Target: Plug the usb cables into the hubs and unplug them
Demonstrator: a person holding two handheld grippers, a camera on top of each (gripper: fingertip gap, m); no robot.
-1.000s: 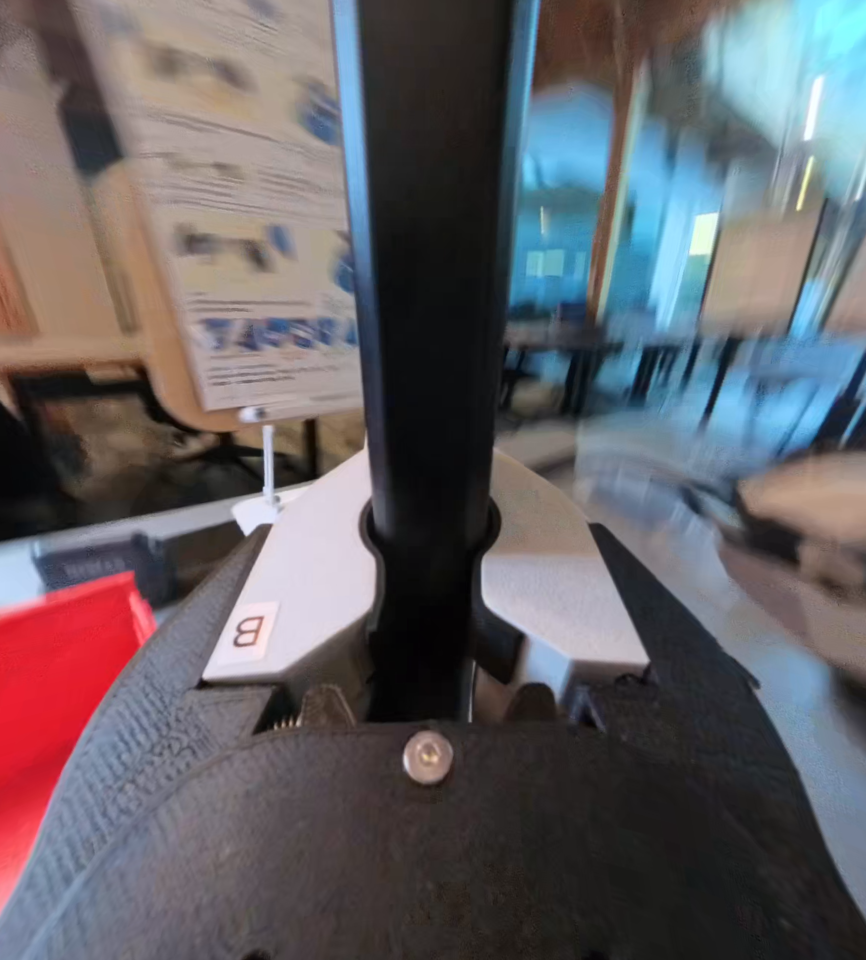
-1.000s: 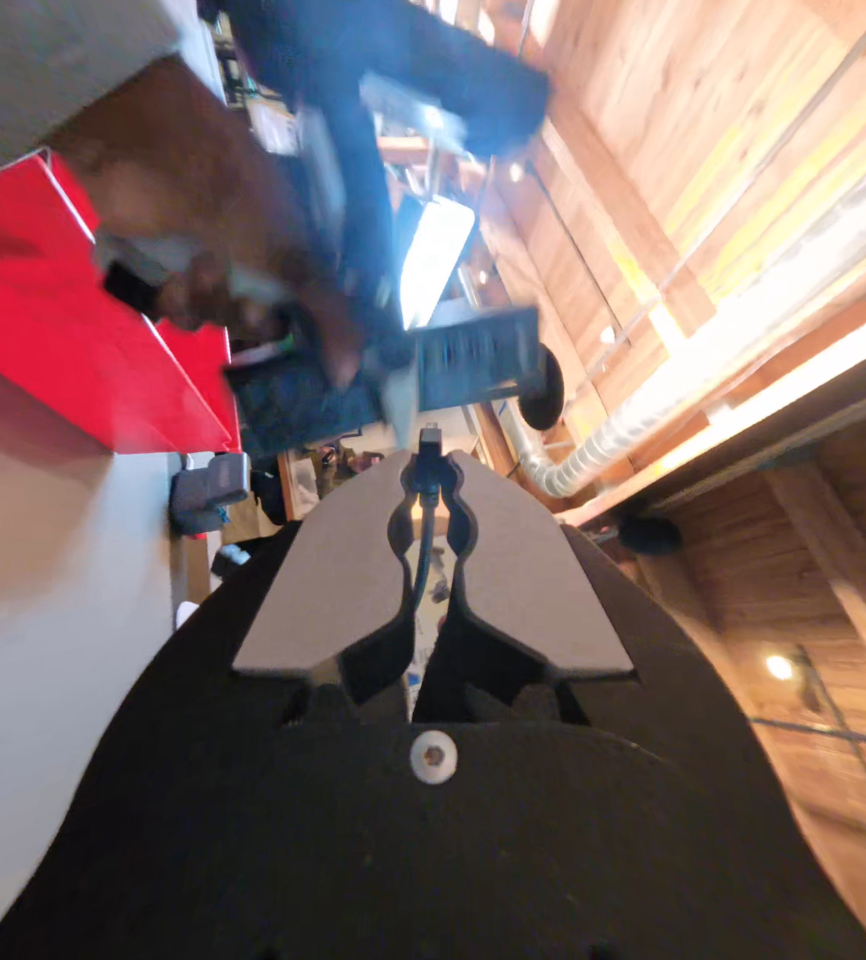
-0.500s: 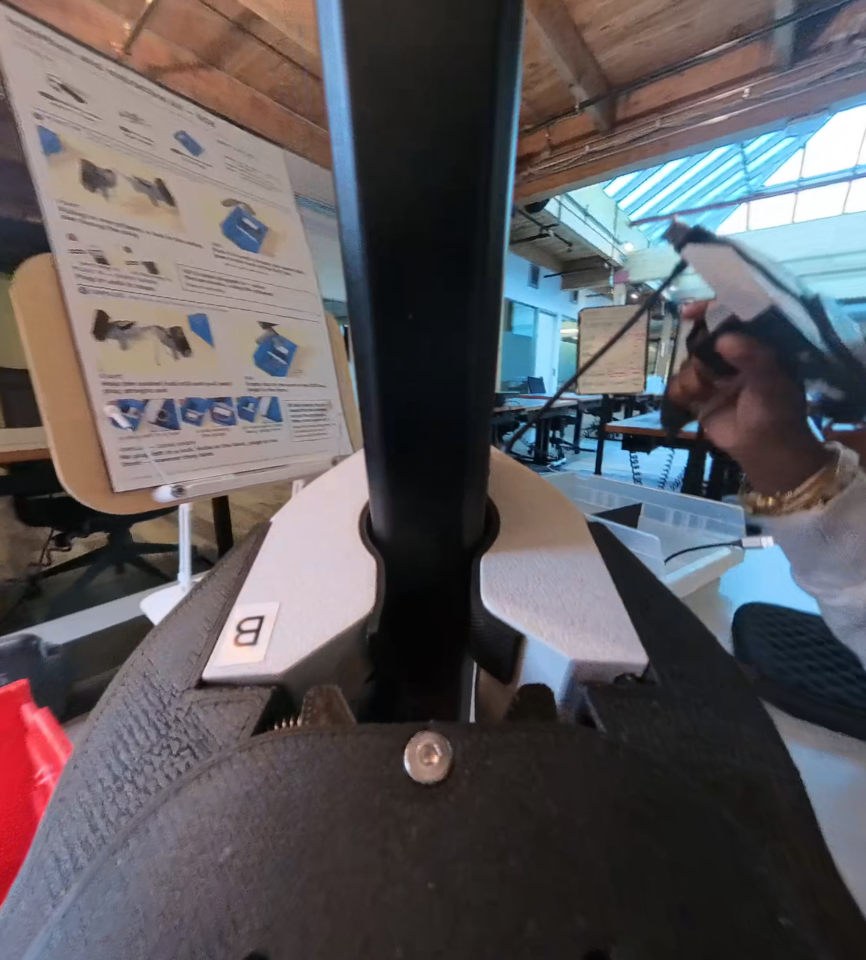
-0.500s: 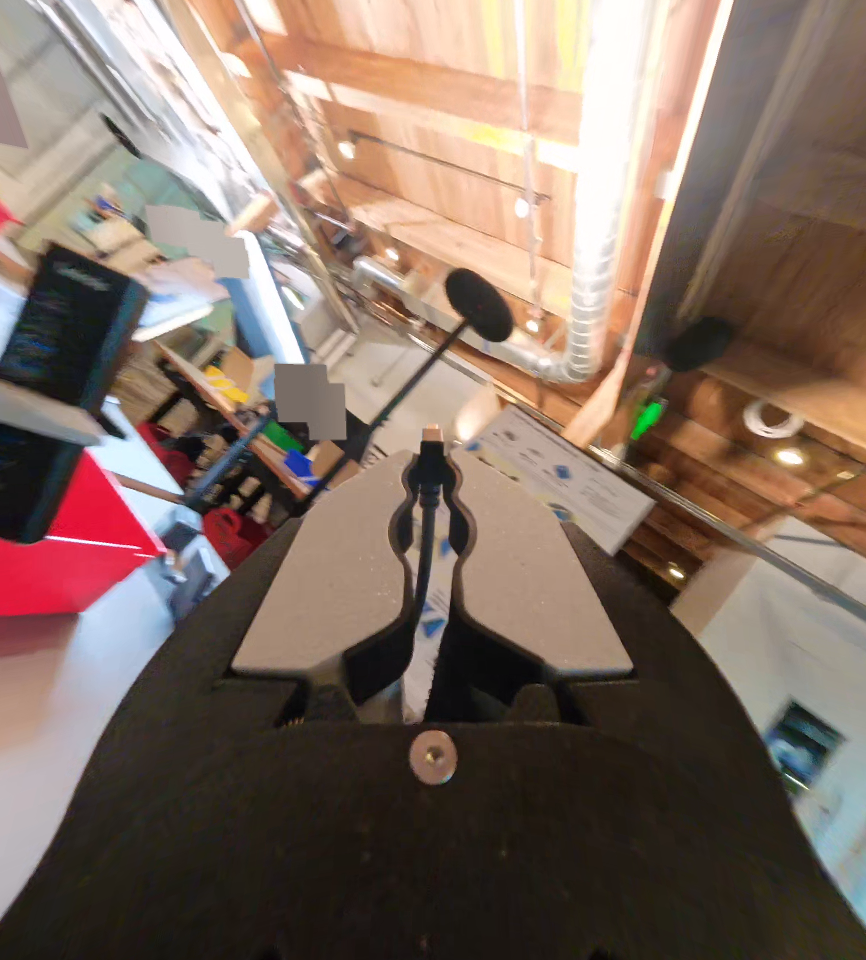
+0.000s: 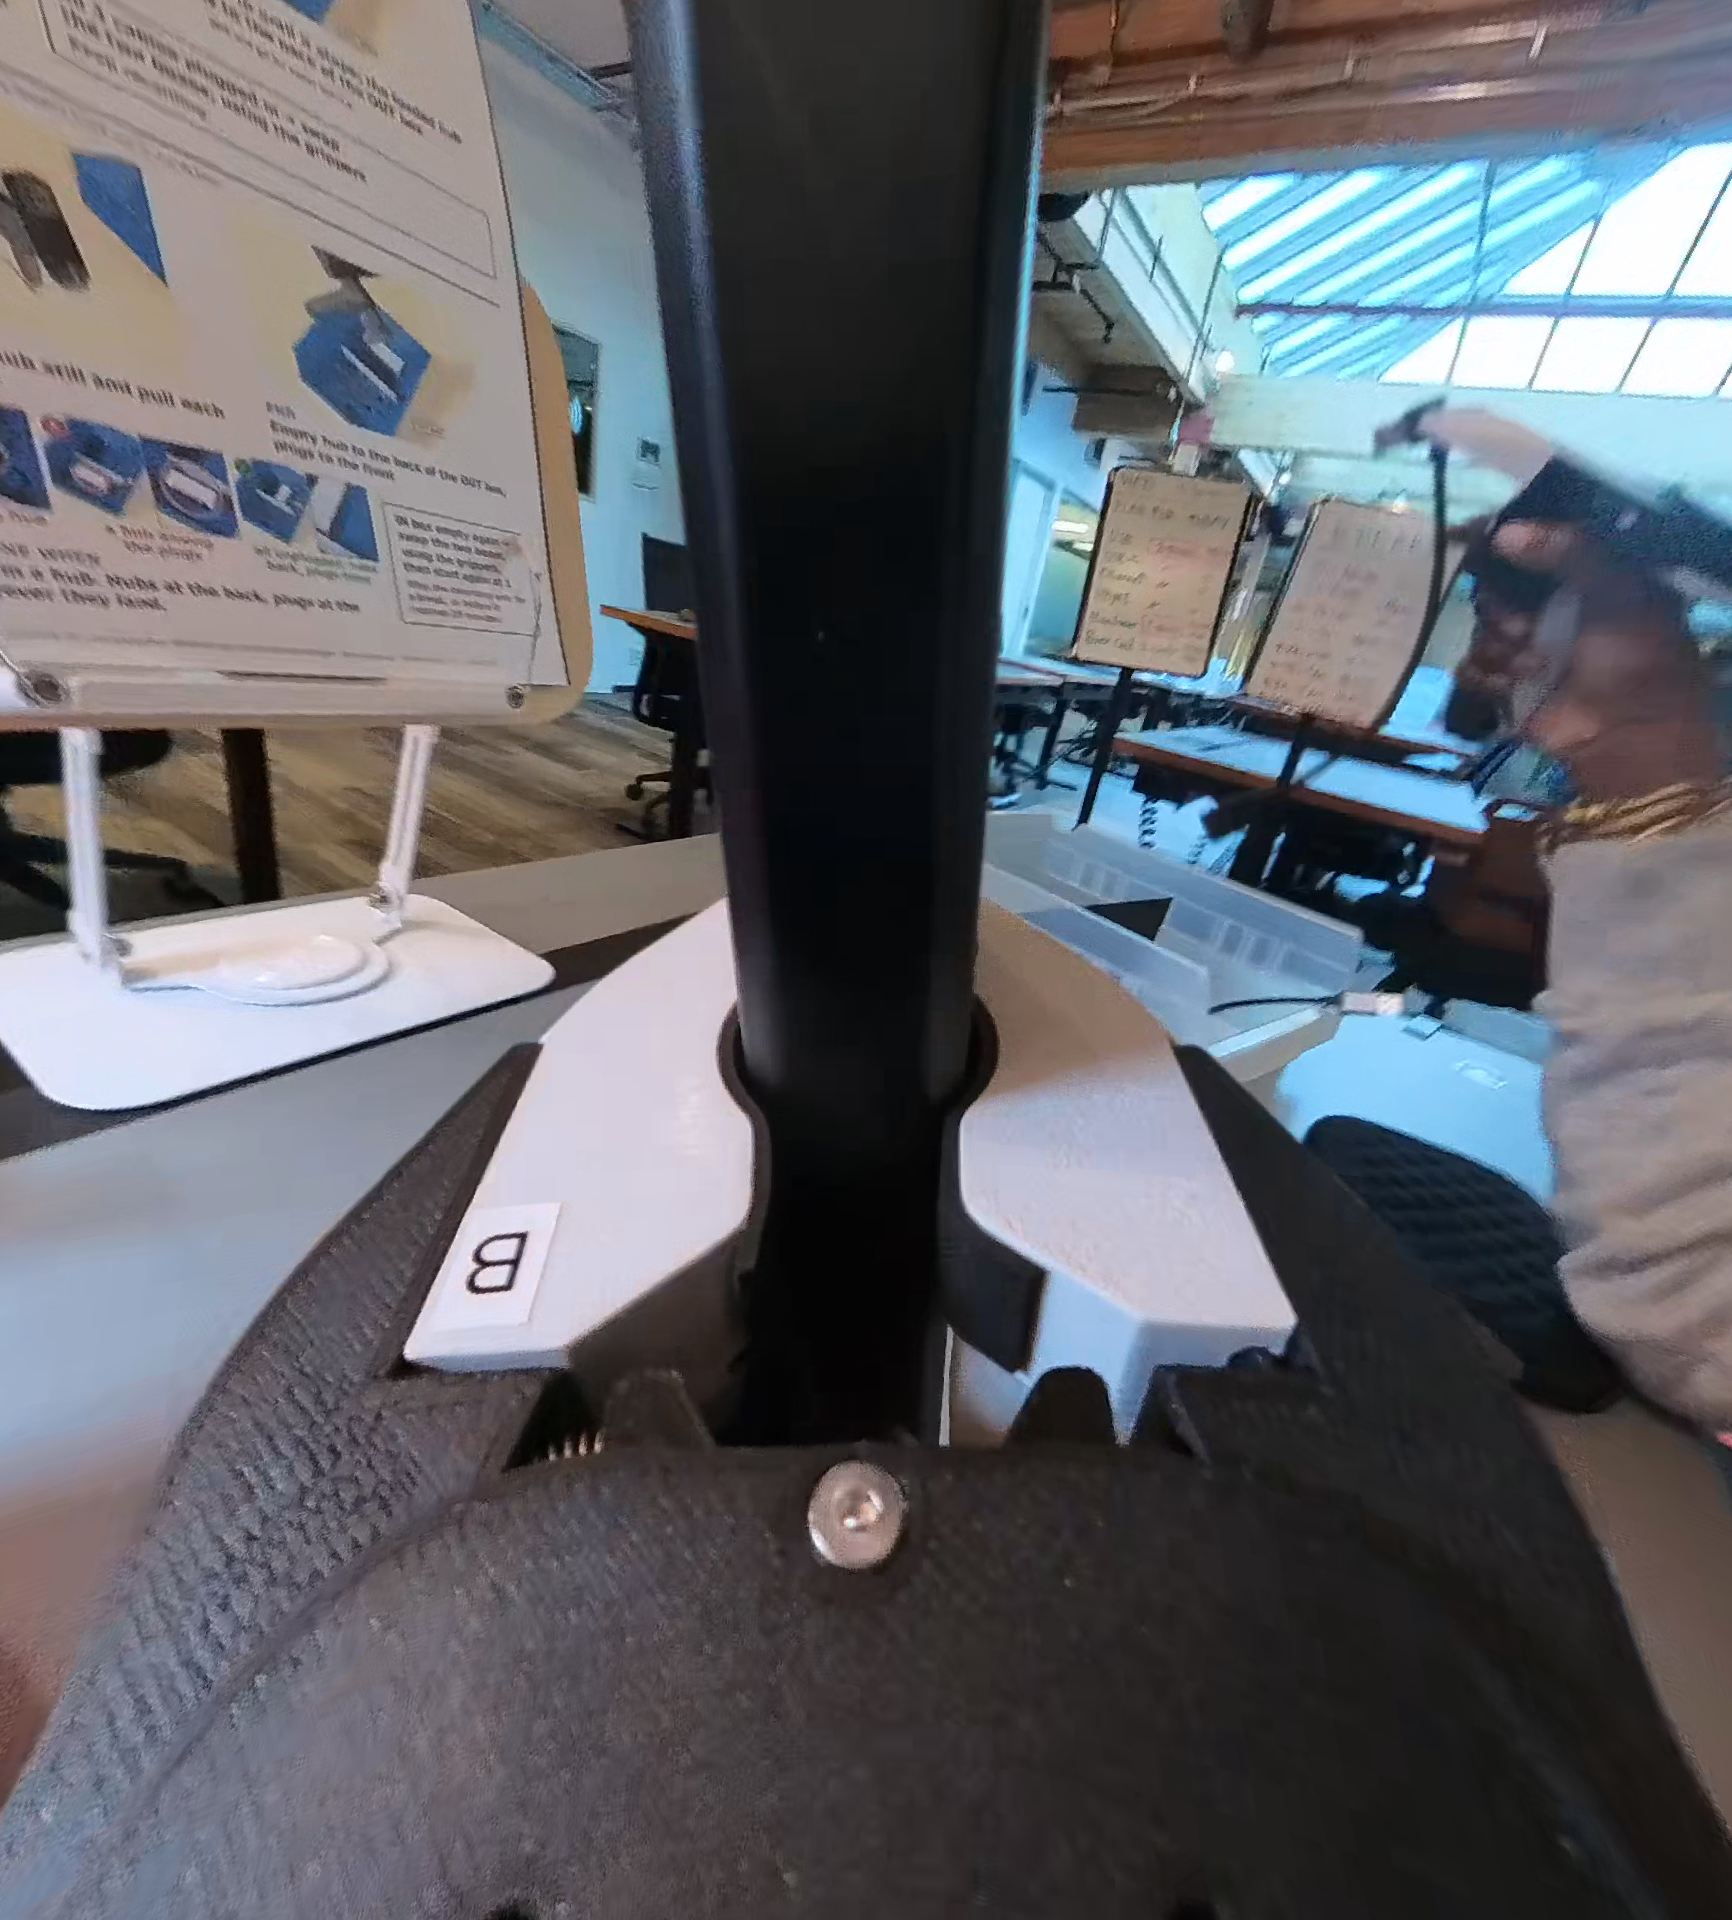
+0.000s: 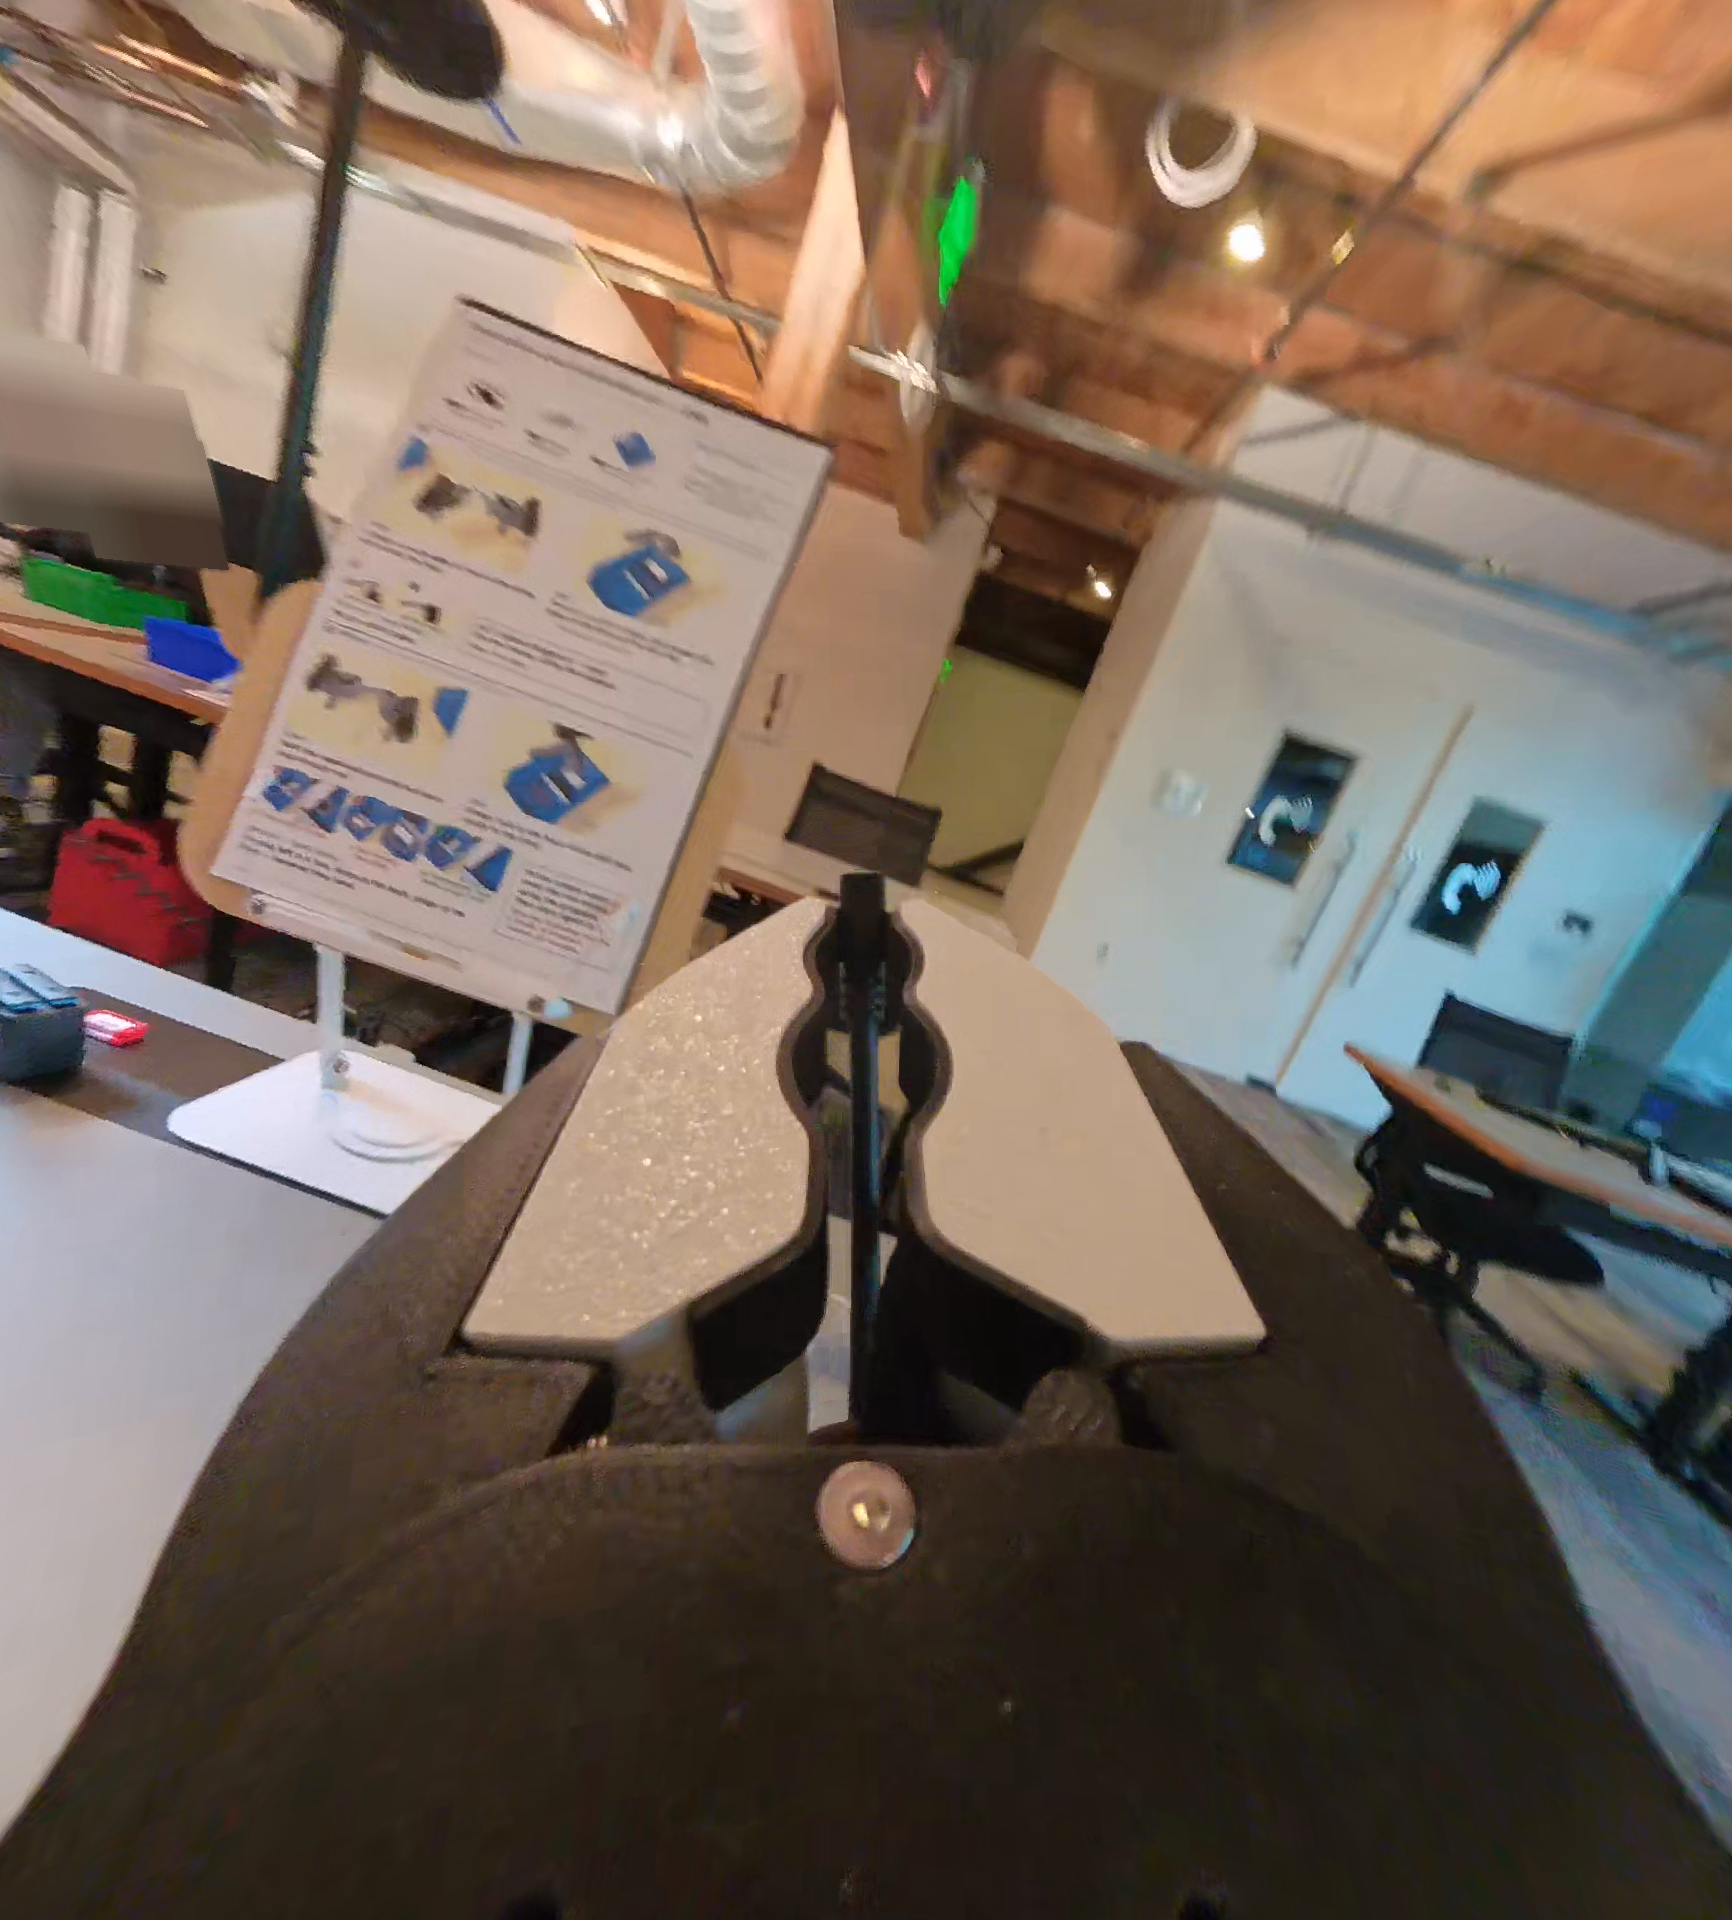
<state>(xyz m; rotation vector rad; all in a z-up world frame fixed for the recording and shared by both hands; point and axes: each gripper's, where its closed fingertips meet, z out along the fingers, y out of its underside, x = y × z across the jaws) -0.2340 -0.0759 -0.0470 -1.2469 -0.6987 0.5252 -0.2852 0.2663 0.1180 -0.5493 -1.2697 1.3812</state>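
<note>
My left gripper (image 5: 857,1003) is shut on a long black hub (image 5: 841,520) that stands up between the fingers and runs out of the top of the left wrist view. My right gripper (image 6: 862,935) is shut on a black usb cable (image 6: 867,1195), whose plug (image 6: 862,899) pokes out past the fingertips. In the left wrist view the right gripper (image 5: 1589,540) is blurred at the far right. A hand holds it high above the table, and the black cable (image 5: 1431,603) hangs from it.
An instruction sheet (image 5: 218,364) on a white stand (image 5: 249,987) is at the back of the grey table (image 5: 114,1299). A clear plastic tray (image 5: 1205,935) holds another cable end (image 5: 1366,1003). A small grey device (image 6: 10,1023) sits at the left. Desks and chairs stand beyond. Across from one pair of fingers to the other is roughly 40 centimetres.
The right wrist view has swung from the ceiling down to level, facing the instruction sheet. The left wrist view has moved closer to the sheet. Both grippers keep their hold.
</note>
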